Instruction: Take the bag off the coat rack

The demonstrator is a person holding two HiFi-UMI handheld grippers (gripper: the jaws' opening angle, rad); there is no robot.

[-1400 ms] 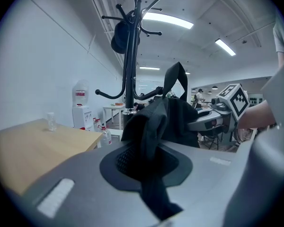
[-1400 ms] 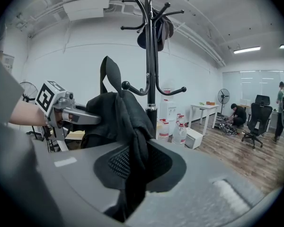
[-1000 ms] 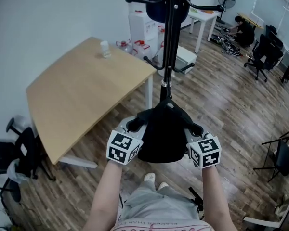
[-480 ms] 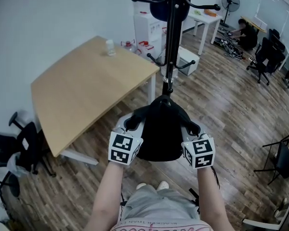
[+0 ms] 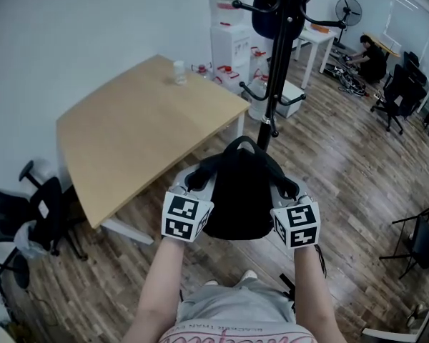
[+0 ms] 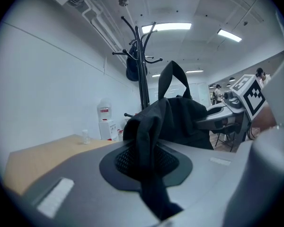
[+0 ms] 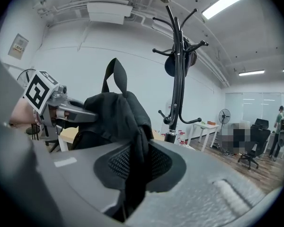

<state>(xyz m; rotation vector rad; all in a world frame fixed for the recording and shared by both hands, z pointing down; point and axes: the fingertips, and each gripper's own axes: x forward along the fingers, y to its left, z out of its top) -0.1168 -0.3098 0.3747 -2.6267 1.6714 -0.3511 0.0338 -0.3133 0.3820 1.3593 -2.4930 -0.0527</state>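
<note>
A black bag [image 5: 239, 199] hangs between my two grippers, clear of the coat rack [image 5: 277, 77], with its handle loop standing up. My left gripper [image 5: 196, 182] is shut on the bag's left edge, and in the left gripper view black fabric [image 6: 149, 141] is pinched between the jaws [image 6: 146, 162]. On the bag's right edge my right gripper [image 5: 289, 189] is shut too, fabric [image 7: 132, 141] running down through its jaws [image 7: 137, 167]. The rack stands just beyond the bag, a dark item [image 5: 266, 9] still hanging near its top.
A wooden table [image 5: 136, 134] stands to the left with a small bottle [image 5: 179, 71] on it. White water dispensers [image 5: 232, 41] line the back wall. A black chair [image 5: 36, 220] is at far left. Office chairs [image 5: 395, 102], a fan [image 5: 348, 9] and a seated person [image 5: 372, 56] are at the far right.
The bag and both grippers have drawn back from the rack; the pole now sits farther up and to the right in the head view. Both grips are unchanged.
</note>
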